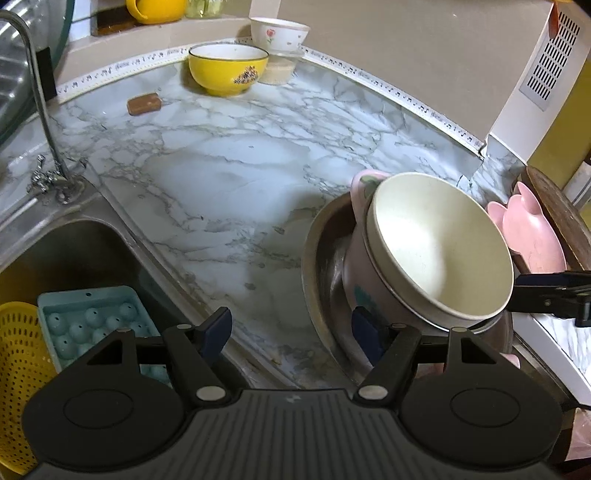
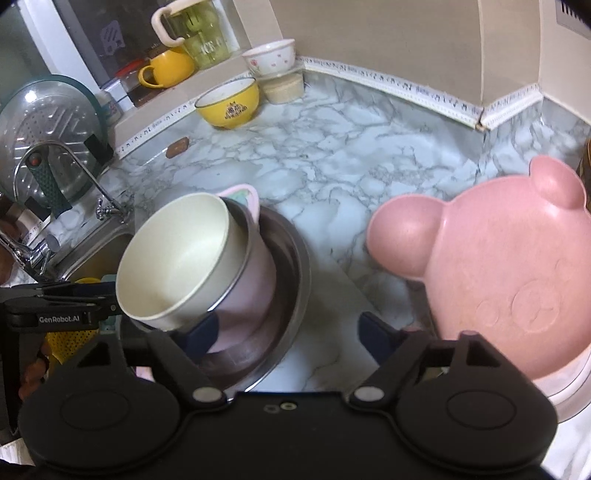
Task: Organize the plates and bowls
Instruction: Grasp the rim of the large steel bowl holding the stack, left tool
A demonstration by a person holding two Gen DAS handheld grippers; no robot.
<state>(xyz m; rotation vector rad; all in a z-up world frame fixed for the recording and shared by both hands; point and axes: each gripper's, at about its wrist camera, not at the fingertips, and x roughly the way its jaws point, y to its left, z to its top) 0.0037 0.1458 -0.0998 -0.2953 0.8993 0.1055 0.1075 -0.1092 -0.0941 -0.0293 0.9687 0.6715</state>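
A cream bowl lies tilted in a pink bowl, both inside a steel basin on the marble counter. The stack also shows in the right wrist view: cream bowl, pink bowl, steel basin. A pink bear-shaped plate stands tilted at the right; in the left wrist view it leans against a wooden board. My left gripper is open and empty beside the basin. My right gripper is open, between basin and bear plate.
A yellow bowl and a white flowered bowl on a clear container stand at the back wall. A brown soap bar lies nearby. The sink holds a blue tray and a yellow strainer. A tap stands left.
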